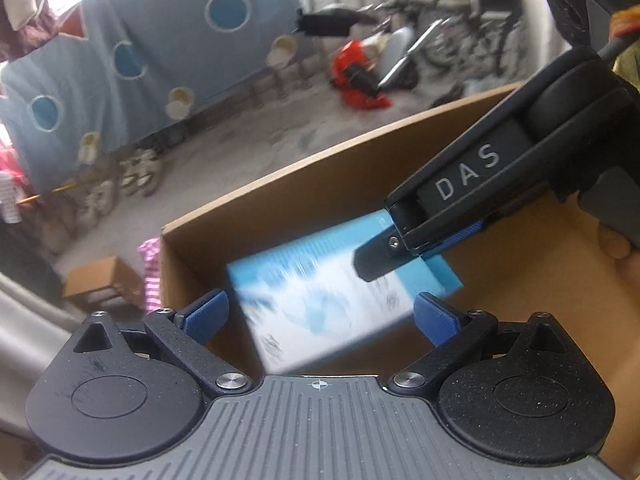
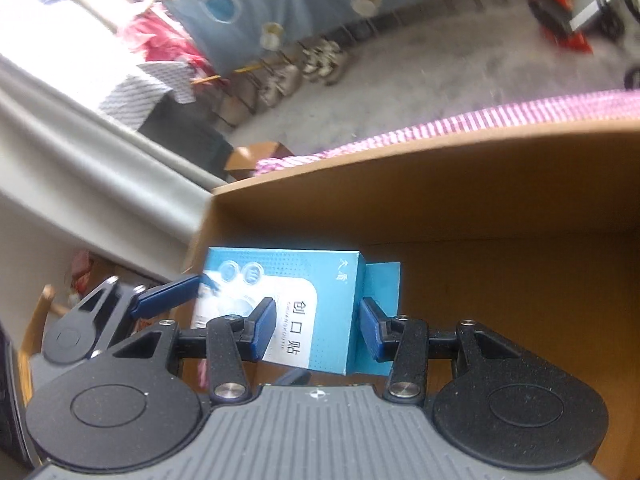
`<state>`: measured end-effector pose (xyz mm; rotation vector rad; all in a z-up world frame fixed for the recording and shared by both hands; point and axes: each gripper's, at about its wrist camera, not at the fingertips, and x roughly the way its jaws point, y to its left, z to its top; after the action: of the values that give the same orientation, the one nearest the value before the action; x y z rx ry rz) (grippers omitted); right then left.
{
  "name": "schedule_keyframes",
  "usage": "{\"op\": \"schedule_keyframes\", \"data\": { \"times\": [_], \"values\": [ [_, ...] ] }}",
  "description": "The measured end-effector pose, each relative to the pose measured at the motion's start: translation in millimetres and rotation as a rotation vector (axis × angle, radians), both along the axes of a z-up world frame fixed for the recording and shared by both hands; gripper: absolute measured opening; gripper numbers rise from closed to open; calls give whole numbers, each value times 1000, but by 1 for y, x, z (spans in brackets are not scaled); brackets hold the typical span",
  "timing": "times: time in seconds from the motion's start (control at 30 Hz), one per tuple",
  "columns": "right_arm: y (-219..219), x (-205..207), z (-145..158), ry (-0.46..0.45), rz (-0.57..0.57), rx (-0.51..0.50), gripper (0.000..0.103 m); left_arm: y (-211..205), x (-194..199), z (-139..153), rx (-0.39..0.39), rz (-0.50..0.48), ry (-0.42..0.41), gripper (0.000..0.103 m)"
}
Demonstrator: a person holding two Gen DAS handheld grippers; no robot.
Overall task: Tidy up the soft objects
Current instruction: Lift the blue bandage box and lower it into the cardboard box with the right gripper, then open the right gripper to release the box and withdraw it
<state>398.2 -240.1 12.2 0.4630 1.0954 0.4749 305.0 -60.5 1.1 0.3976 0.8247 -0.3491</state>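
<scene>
As blue box point(image 2: 296, 312) sat between right gripper point(image 2: 318, 330) fingers, apparently clamped, we kept it low inside carton point(image 2: 480, 184); left gripper point(image 1: 320, 316) fingers apart, empty.

The left tool point(image 1: 320, 314) has a grey ribbed body marked with a small white crosshair. It has two round black hubs, black speckled link arms with silver screws, and blue ribbed pads point(image 1: 434, 316) on its fingers. The right tool point(image 2: 318, 330) is built the same way: grey ribbed deck, black discs, triangular cut-outs in the links, blue pads point(image 2: 370, 330). Seen from the left wrist, its black housing carries the white letters "DAS", and a dark cable runs off behind it.
</scene>
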Motion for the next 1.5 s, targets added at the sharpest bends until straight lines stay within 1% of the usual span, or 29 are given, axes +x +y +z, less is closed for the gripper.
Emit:
{"op": "schedule_keyframes", "data": {
  "times": [0.07,0.1,0.17,0.23,0.37,0.43,0.5,0.57,0.67,0.77,0.83,0.9,1.0,1.17,1.27,1.37,1.43,1.5],
  "values": [
    [3,15,-18,40,-16,0,49,-1,5,-8,39,23,-3,100],
    [5,18,-26,53,-30,-5,49,0,7,-10,41,34,-3,100],
    [3,22,-39,82,-44,-6,49,7,6,-8,21,51,4,100],
    [1,18,-44,99,-51,1,49,16,4,1,-11,68,20,100],
    [1,9,-32,78,-51,-42,49,43,-17,35,-114,90,8,101],
    [2,9,-29,78,-44,-61,49,59,-32,54,-180,98,-13,103],
    [8,13,-33,100,-47,-90,49,78,-47,71,-247,106,-43,103],
    [10,20,-44,146,-46,-105,49,94,-64,81,-295,126,-66,103],
    [22,27,-60,206,-37,-113,49,117,-85,84,-367,182,-76,103],
    [37,29,-59,181,-17,-148,49,136,-105,79,-430,216,-68,103],
    [44,31,-59,181,-16,-154,49,145,-117,71,-474,236,-62,103],
    [50,32,-59,178,-14,-159,49,151,-123,63,-504,246,-36,103],
    [58,30,-60,168,-3,-163,49,157,-136,52,-515,258,-28,103],
    [63,23,-57,114,17,-189,49,159,-158,38,-515,251,-21,103],
    [59,21,-56,100,21,-185,50,155,-167,32,-492,250,-20,103],
    [53,16,-51,76,19,-178,51,155,-180,27,-502,247,-12,103],
    [49,12,-45,57,8,-195,55,156,-184,26,-506,242,-2,103],
    [44,8,-38,41,-4,-195,56,156,-189,25,-499,240,-5,103]
  ]
}}
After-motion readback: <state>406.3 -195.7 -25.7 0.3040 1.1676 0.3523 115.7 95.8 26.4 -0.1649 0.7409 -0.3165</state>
